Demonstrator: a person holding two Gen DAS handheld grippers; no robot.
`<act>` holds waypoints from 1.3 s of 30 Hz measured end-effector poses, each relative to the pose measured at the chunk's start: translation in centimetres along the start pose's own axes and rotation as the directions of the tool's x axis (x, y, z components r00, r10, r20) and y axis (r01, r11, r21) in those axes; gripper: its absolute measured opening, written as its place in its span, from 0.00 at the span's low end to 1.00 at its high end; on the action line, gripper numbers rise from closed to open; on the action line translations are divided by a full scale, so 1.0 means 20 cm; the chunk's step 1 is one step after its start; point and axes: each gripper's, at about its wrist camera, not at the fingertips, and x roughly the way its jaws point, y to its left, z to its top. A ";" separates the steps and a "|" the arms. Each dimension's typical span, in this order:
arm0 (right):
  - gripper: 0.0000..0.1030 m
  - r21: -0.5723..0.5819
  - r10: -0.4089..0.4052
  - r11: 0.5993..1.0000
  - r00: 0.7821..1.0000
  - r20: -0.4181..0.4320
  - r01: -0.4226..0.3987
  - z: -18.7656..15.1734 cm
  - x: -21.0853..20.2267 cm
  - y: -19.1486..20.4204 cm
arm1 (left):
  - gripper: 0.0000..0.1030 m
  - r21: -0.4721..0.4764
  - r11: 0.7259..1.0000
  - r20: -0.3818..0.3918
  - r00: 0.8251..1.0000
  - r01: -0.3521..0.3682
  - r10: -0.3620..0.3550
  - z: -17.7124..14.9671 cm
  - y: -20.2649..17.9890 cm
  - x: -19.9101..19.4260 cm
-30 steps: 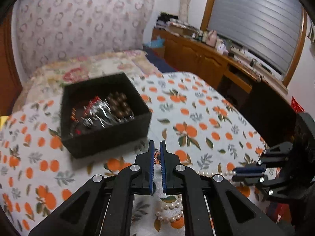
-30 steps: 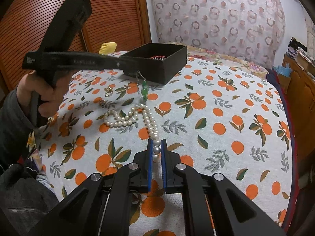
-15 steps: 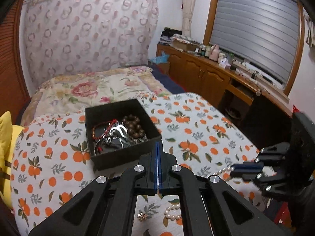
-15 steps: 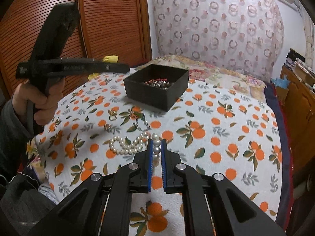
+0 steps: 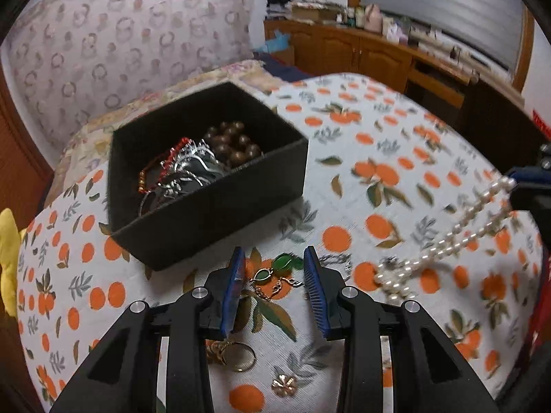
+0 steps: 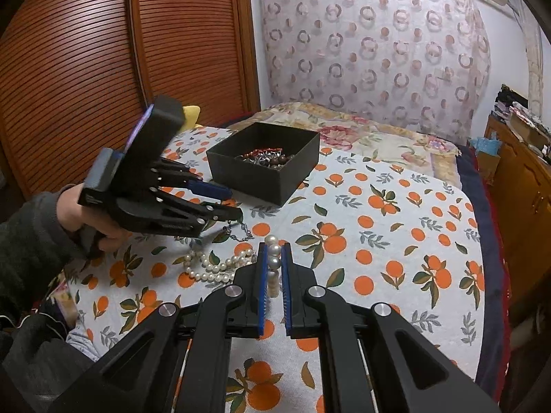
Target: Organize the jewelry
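A black jewelry box [image 5: 213, 203] [image 6: 265, 177] holds brown beads, a red bracelet and silver pieces. My left gripper [image 5: 274, 268] [image 6: 224, 203] is open, low over a gold chain with green stones [image 5: 275, 272] just in front of the box. My right gripper [image 6: 274, 258] is shut on one end of a white pearl necklace [image 6: 220, 266] and lifts it; the strand hangs from it in the left wrist view [image 5: 447, 237], its other end on the cloth.
A gold ring [image 5: 237, 356] and a small gold flower piece [image 5: 284, 383] lie on the orange-print cloth [image 6: 378, 241] near my left gripper. A wooden sliding door [image 6: 103, 69] is on the left, a wooden cabinet [image 5: 361, 55] beyond the bed.
My left gripper was shut and raised; it has opened and dropped low over the green-stone chain. My right gripper has kept the pearl necklace and lifted it higher.
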 end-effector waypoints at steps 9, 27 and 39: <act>0.09 0.012 0.012 1.000 1.000 -0.014 -0.012 -0.01 0.04 -0.02 | 0.08 -0.017 0.998 0.001 0.999 0.055 -0.055 0.01 0.02 0.04; 0.08 -0.043 -0.005 0.999 0.984 0.177 0.013 0.36 -0.13 0.08 | 0.08 -0.116 0.992 0.264 0.964 0.048 -0.015 0.16 0.07 -0.48; 0.08 -0.065 0.009 0.998 0.948 0.318 0.013 0.72 -0.22 0.07 | 0.08 -0.176 0.984 0.308 0.951 0.028 0.028 0.23 0.24 -0.51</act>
